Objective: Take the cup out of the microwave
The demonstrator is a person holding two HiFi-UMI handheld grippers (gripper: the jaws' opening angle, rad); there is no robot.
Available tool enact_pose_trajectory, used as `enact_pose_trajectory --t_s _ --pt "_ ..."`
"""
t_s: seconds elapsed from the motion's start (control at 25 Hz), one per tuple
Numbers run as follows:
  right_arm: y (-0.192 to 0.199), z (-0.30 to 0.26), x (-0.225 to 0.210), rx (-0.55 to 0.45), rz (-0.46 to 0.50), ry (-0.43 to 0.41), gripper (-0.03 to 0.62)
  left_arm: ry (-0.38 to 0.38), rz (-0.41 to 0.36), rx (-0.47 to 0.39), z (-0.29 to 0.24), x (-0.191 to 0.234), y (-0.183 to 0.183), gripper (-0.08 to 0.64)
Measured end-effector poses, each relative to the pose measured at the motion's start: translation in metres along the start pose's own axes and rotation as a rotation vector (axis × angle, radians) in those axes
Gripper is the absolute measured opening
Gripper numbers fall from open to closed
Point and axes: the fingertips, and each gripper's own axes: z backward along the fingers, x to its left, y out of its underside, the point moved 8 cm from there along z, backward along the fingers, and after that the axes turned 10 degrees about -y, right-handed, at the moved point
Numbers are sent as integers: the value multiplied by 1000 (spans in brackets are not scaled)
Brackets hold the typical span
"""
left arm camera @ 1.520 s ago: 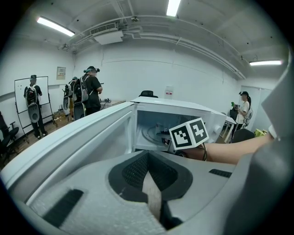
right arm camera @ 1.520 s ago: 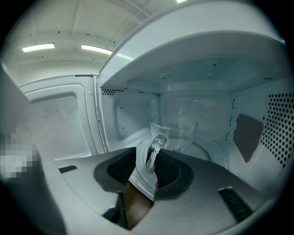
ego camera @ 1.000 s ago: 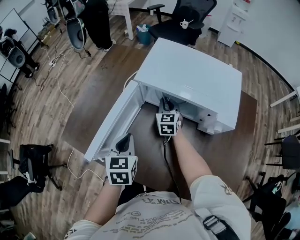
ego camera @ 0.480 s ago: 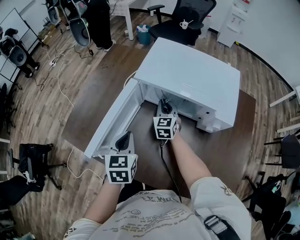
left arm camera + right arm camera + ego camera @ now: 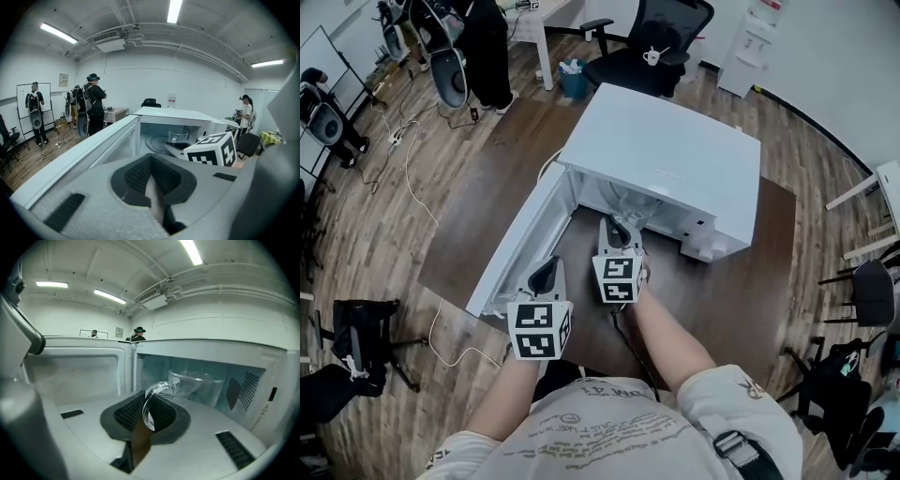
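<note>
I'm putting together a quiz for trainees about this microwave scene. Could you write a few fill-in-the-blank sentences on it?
The right gripper grips the clear glass cup by its ____.
The door of the white microwave stands ____.
The left gripper has ____ between its closed jaws.
Missing words: handle; open; nothing.

Wood-plank floor (image 5: 412, 187) surrounds a dark brown table (image 5: 750, 281). A black office chair (image 5: 642, 56) stands at 12 o'clock. White walls (image 5: 154, 79), a whiteboard (image 5: 26, 101) at 9 o'clock, 3 ceiling light strips (image 5: 174, 10).
</note>
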Motion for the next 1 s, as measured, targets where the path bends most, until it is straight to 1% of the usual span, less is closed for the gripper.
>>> enact_pose_trajectory --t_s 0.24,0.4,0.76,0.88,1.0 --pt "-18 30 20 -37 14 6 40 45 0 -47 0 1 -16 14" --pt "-31 57 30 -58 -21 28 40 96 -7 -77 2 -3 -26 14" --pt "-64 126 31 -89 -63 179 40 257 -42 -132 9 -24 -42 14" --pt "-65 152 28 -100 -74 229 40 308 -64 -141 12 -40 -44 14" --pt "-62 174 28 -107 -82 259 40 355 -86 -149 16 -55 -42 14"
